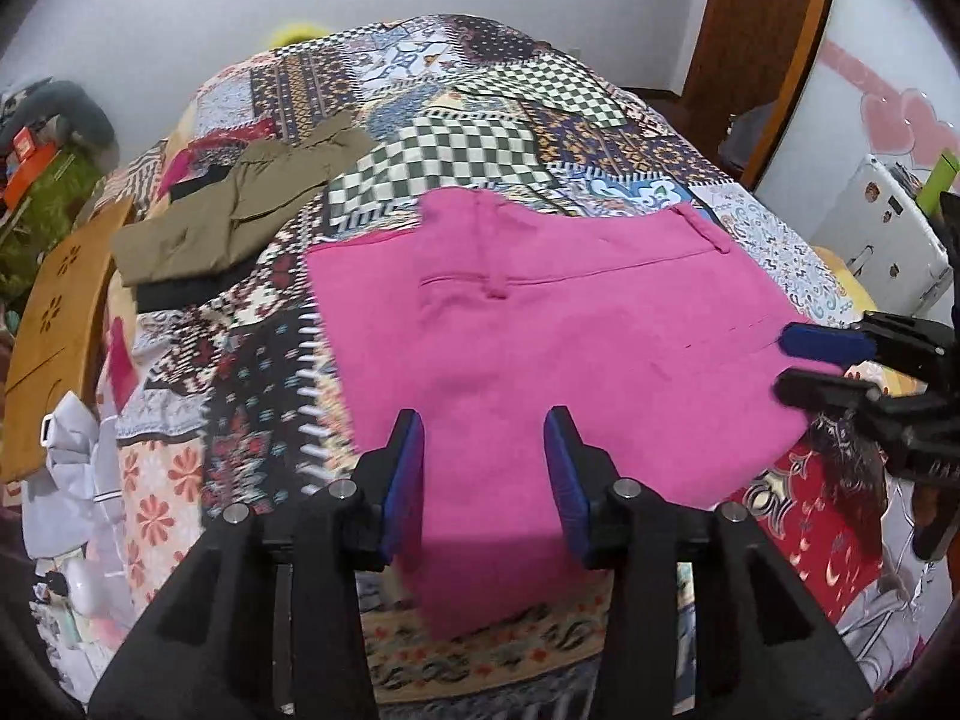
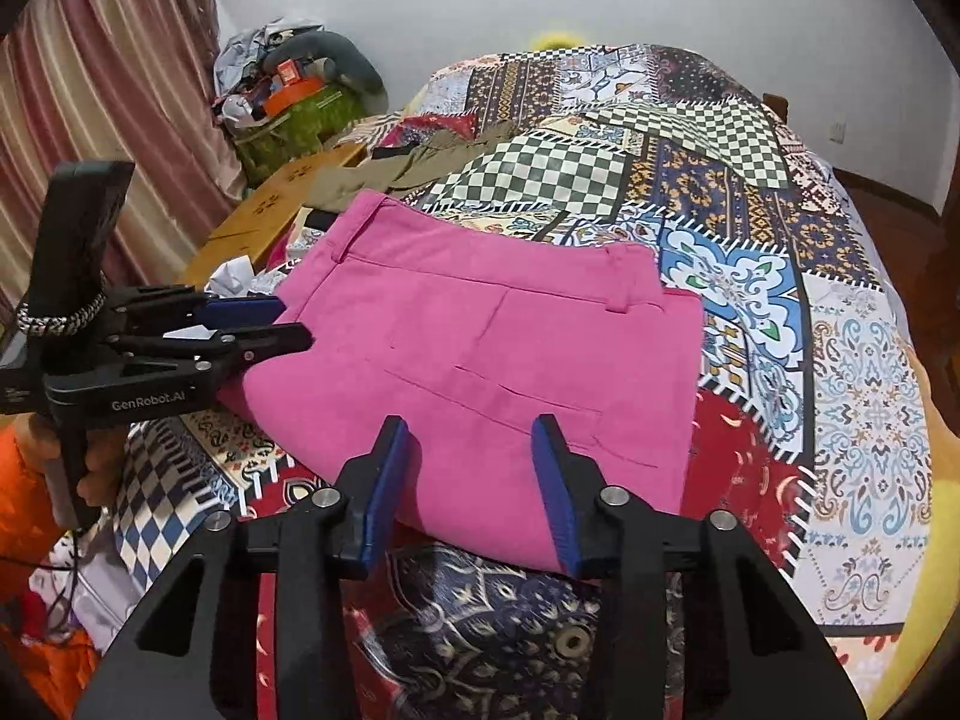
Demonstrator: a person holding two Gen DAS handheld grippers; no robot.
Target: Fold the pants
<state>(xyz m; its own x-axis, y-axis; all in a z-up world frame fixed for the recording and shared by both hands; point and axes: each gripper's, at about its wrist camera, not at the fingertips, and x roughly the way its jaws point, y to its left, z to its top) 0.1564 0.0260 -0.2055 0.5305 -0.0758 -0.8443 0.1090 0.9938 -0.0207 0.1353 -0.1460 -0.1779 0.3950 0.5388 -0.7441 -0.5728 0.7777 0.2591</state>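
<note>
Nearest each lens, the left hand-held gripper and the right hand-held gripper both stand with their blue-padded fingers spread wide, holding nothing, poised above opposite near edges of the bright pink folded pants. These pants lie flat, waistband and belt loops facing up, on the patchwork-patterned bedspread of the bed. Farther back on the same bedspread, well apart from them, rests an olive-khaki folded garment on top of something black.
</note>
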